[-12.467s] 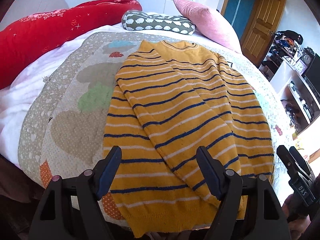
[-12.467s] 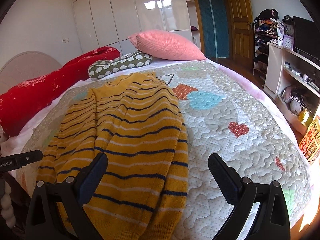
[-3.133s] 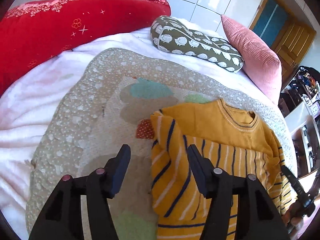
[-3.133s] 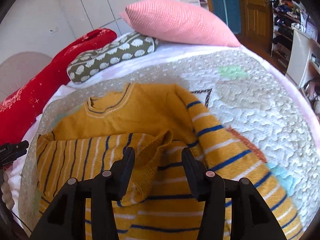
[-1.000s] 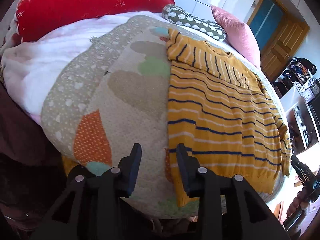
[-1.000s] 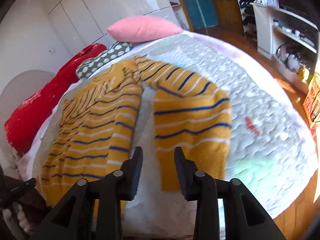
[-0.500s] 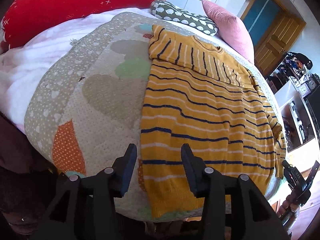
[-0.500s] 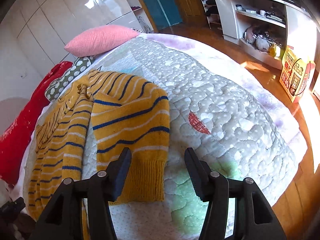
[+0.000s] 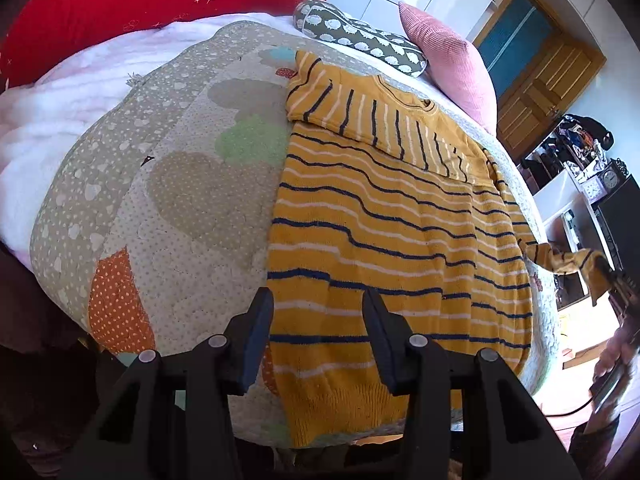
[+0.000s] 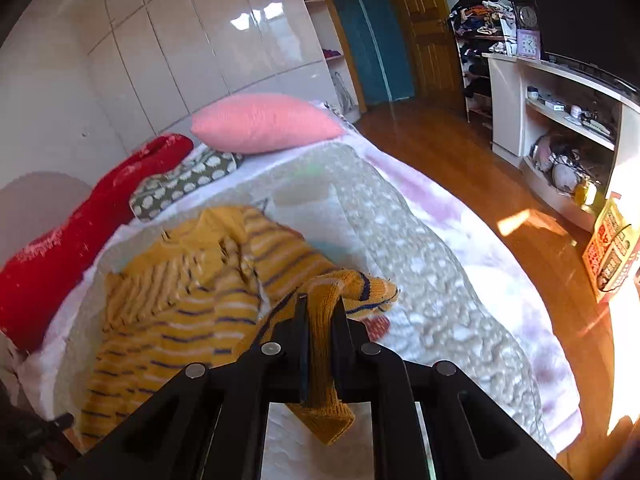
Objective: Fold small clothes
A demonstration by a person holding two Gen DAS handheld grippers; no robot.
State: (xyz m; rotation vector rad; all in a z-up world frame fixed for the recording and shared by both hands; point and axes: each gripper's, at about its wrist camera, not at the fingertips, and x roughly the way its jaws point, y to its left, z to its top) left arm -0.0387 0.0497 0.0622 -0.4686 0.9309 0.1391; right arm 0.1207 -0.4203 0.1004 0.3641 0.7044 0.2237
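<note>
A yellow sweater (image 9: 384,216) with navy and white stripes lies flat on the quilted bed cover (image 9: 168,184), one sleeve folded across its chest. My left gripper (image 9: 316,312) is open and empty, hovering over the sweater's hem at the near left corner. My right gripper (image 10: 320,312) is shut on the cuff of the other sleeve (image 10: 324,364) and holds it lifted above the cover. That lifted sleeve (image 9: 568,260) and the right gripper show at the far right of the left wrist view.
A red bolster (image 9: 120,12), a patterned cushion (image 9: 360,40) and a pink pillow (image 10: 264,120) lie at the head of the bed. A white shelf unit (image 10: 560,92) and wooden floor (image 10: 500,200) lie to the right of the bed.
My right gripper has closed on the sleeve cuff and lifted it off the cover. My left gripper has moved closer to the sweater's hem and stays open.
</note>
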